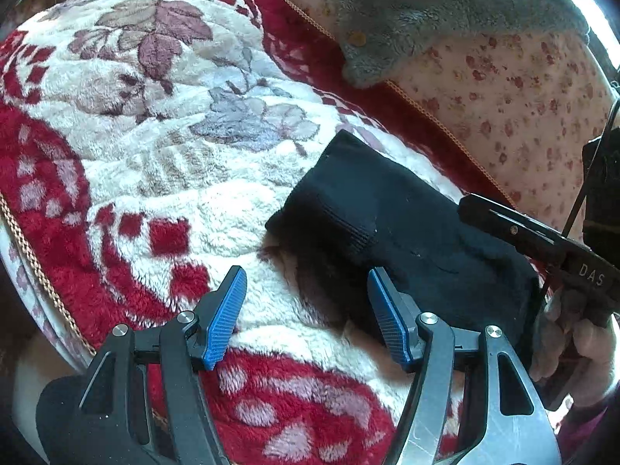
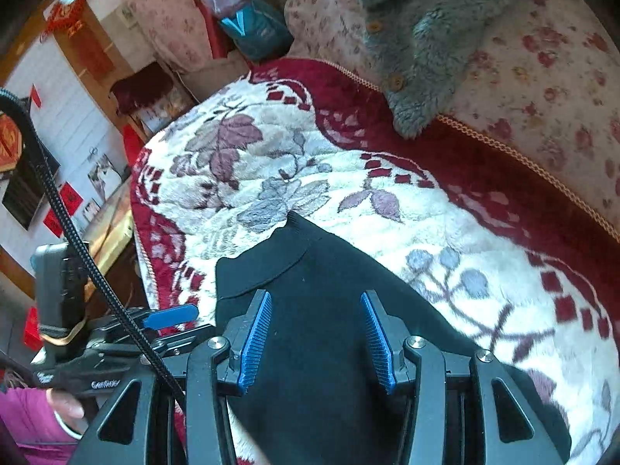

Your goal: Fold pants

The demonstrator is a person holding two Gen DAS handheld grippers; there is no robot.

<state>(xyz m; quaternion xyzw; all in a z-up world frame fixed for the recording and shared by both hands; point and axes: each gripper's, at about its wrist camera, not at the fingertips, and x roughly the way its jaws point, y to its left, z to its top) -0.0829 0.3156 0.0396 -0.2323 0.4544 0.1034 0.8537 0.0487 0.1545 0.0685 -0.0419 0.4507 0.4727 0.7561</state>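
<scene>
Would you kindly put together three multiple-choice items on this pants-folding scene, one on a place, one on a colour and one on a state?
1. Where does the grey fleece garment lie?
A. on the floral cushion behind the blanket
B. under the pants
C. in the left gripper

2. What colour are the pants?
A. red
B. black
C. grey

3. How do the right gripper's jaws stand?
A. shut on the blanket
B. shut on the pants
C. open, over the pants

Answers:
1 A: it drapes over the floral cushion, past the blanket's red border.
2 B: the cloth is plain black.
3 C: both blue pads stand apart, with black cloth showing between them.
</scene>
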